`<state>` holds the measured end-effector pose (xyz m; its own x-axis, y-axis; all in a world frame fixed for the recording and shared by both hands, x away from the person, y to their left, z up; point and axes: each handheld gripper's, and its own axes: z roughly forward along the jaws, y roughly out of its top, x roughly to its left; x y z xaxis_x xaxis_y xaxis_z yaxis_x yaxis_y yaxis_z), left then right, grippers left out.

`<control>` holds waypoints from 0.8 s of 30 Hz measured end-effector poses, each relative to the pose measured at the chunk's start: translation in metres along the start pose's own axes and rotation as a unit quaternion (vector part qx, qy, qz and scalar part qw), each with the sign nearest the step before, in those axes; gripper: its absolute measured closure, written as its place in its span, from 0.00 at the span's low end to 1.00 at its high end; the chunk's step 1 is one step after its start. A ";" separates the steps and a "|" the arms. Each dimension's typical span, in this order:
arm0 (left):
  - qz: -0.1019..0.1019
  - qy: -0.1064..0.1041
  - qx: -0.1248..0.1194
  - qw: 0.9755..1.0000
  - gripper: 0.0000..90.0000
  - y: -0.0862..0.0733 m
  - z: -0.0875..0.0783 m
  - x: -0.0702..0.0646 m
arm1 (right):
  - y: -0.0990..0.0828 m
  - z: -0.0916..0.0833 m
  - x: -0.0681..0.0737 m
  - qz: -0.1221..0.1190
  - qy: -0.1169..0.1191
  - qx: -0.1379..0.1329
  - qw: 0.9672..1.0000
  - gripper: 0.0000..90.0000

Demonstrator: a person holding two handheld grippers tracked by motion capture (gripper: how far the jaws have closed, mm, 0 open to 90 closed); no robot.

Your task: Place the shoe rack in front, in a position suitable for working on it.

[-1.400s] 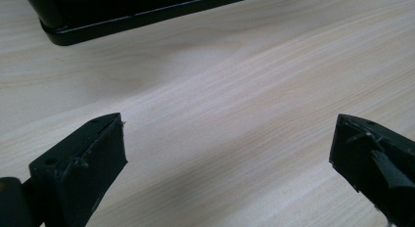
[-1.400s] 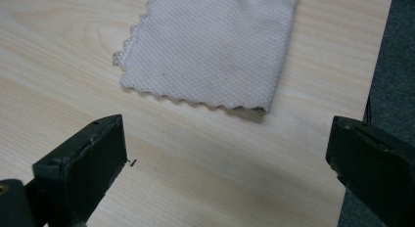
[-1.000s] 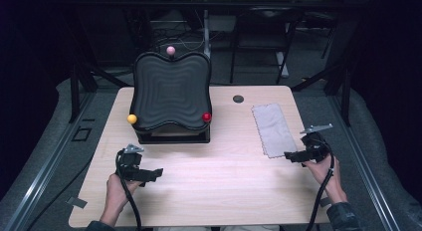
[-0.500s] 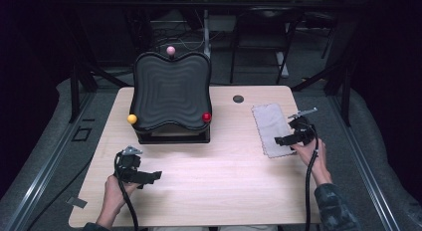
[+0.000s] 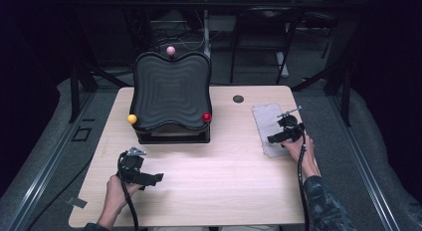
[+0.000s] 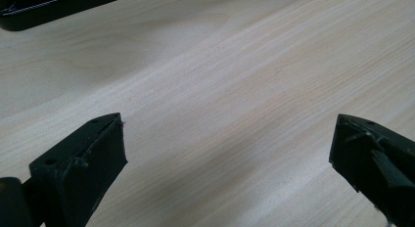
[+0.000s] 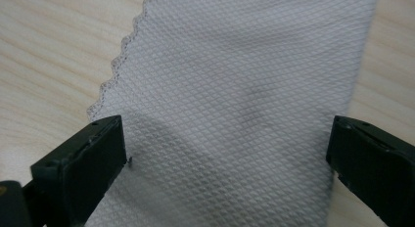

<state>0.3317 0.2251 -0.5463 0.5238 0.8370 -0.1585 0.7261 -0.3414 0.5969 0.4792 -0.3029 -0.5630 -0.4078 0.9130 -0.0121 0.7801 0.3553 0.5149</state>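
The right gripper [image 5: 278, 137] hovers over the grey cloth [image 5: 269, 127], which lies flat at mid-right of the high view, near the table's [image 5: 224, 186] right edge. In the right gripper view the jaws stand wide apart, straddling the cloth [image 7: 244, 100] w/ nothing between them yet; its zigzag hem runs along the upper left. The left gripper [image 5: 149, 178] waits at lower left of the high view, jaws also wide over bare wood, well apart from the black wavy tray [image 5: 171, 94] w/ its coloured balls. The step in hand looks like a cloth pickup. To do it well: drop straight down near one edge, press the tips lightly into the weave so a fold bunches up, then close. Going too shallow probably grabs nothing.
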 end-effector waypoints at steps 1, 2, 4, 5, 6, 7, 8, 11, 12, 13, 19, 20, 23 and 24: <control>0.000 -0.001 0.001 1.000 0.00 0.000 0.000 0.000 | 0.000 0.003 0.001 -0.002 -0.003 0.003 1.000 0.00; 0.001 -0.001 0.002 1.000 0.00 0.000 0.000 0.000 | 0.000 0.005 0.002 -0.003 0.001 0.005 1.000 0.01; 0.002 0.000 0.003 1.000 0.00 0.000 0.000 0.000 | 0.000 0.008 0.004 -0.001 0.006 0.007 1.000 0.00; 0.002 0.000 0.005 1.000 0.00 -0.001 0.000 0.000 | 0.000 0.008 0.004 0.000 0.006 0.005 1.000 0.01; 0.004 0.001 0.006 1.000 0.00 -0.001 0.000 0.000 | 0.000 0.008 0.004 -0.001 0.008 0.004 1.000 0.04; 0.002 0.001 0.008 1.000 0.01 -0.002 0.000 0.000 | 0.000 0.007 0.004 0.001 0.009 0.000 1.000 0.07; 0.004 0.000 0.010 1.000 0.01 -0.002 0.000 0.000 | 0.000 0.006 0.004 0.001 0.008 -0.001 1.000 0.10; 0.009 -0.001 0.013 1.000 0.02 -0.003 0.001 -0.001 | -0.001 0.003 0.006 0.002 0.007 -0.008 1.000 0.19; 0.010 -0.002 0.014 1.000 0.02 -0.003 0.001 -0.001 | -0.001 0.002 0.006 0.002 0.010 -0.006 1.000 0.22; 0.012 -0.002 0.015 1.000 0.02 -0.003 0.001 -0.002 | -0.001 0.001 0.006 0.003 0.007 -0.008 1.000 0.26; 0.013 -0.001 0.018 1.000 0.03 -0.002 0.002 -0.002 | -0.007 -0.005 -0.003 0.016 0.006 -0.031 0.999 0.68; 0.014 -0.001 0.019 1.000 0.04 -0.002 0.002 -0.002 | -0.009 -0.006 -0.005 0.021 0.007 -0.037 0.999 0.77; 0.018 0.000 0.021 1.000 0.05 -0.002 0.003 -0.003 | -0.013 -0.008 -0.013 0.034 0.015 -0.046 0.998 0.91; 0.020 0.000 0.022 1.000 0.05 -0.002 0.003 -0.003 | -0.014 -0.007 -0.014 0.035 0.017 -0.050 0.998 0.94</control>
<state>0.3303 0.2213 -0.5494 0.5522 0.8225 -0.1358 0.7238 -0.3922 0.5677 0.4706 -0.3226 -0.5638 -0.3717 0.9267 0.0549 0.7568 0.2682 0.5961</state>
